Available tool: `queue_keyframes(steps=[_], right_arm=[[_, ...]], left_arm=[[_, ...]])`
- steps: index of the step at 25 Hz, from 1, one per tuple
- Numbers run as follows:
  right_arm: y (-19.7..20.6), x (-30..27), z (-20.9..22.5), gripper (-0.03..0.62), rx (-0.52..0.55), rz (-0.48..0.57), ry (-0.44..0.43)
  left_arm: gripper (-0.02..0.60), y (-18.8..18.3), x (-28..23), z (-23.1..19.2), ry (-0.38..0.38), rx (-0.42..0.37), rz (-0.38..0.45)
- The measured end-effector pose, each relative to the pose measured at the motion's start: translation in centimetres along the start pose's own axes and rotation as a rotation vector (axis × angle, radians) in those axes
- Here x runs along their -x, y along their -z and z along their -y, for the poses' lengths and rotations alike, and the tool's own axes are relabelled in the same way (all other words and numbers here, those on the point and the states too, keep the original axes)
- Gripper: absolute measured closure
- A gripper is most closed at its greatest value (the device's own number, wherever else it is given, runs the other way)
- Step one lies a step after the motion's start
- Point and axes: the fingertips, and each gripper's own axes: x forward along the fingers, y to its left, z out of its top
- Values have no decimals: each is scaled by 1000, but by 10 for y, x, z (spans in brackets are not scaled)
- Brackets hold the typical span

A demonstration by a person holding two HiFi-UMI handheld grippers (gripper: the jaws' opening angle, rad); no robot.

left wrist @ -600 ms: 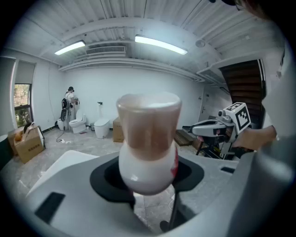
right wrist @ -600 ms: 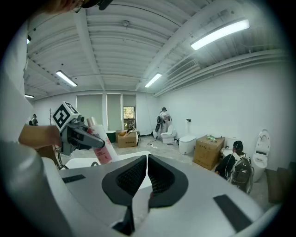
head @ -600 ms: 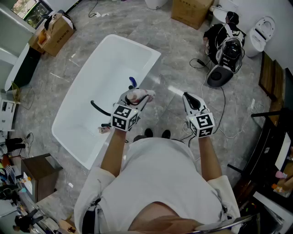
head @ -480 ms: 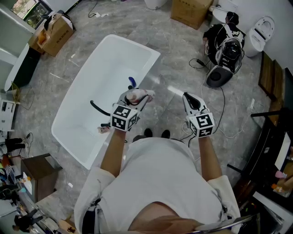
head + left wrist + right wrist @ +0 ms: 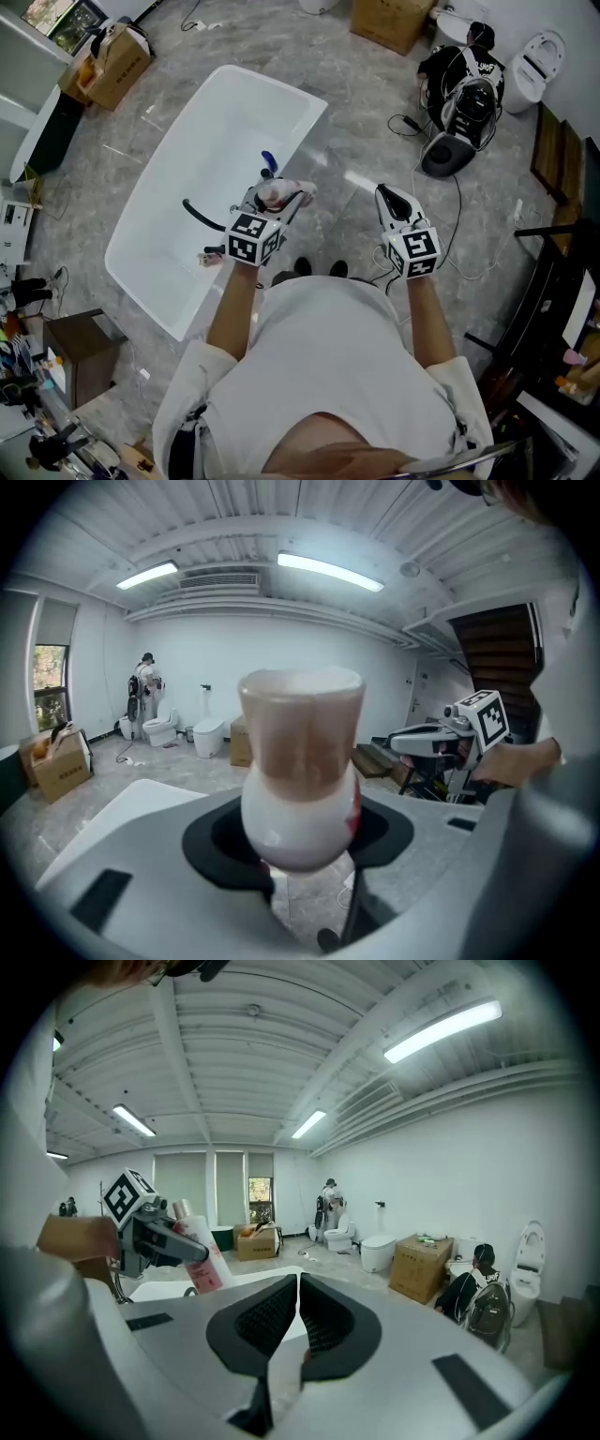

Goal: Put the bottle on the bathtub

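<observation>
The left hand-held gripper [image 5: 270,202] is clamped on the bottle [image 5: 277,194], which stands near upright, cap up, seemingly over the bathtub's [image 5: 303,129] near long rim. The right hand-held gripper [image 5: 390,201], jaws together and empty, hangs farther off over the floor.

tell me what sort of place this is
Probably a bathroom-fixture storeroom or showroom: a white freestanding bathtub stands out on the grey marbled floor, a white ceramic toilet stands by the white wall, and a brown cardboard box sits nearby.
</observation>
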Motion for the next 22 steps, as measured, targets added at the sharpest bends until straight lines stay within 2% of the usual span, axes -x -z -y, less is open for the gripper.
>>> queue_keyframes(steps=[8,22], right_arm=[[9,10,14,559,43,-17,8],[32,37,46,559,-1,-3,8]], left_arm=[[360,4,-9,15,-10,8,-14],[360,10,-17,38,-57,23,-4]])
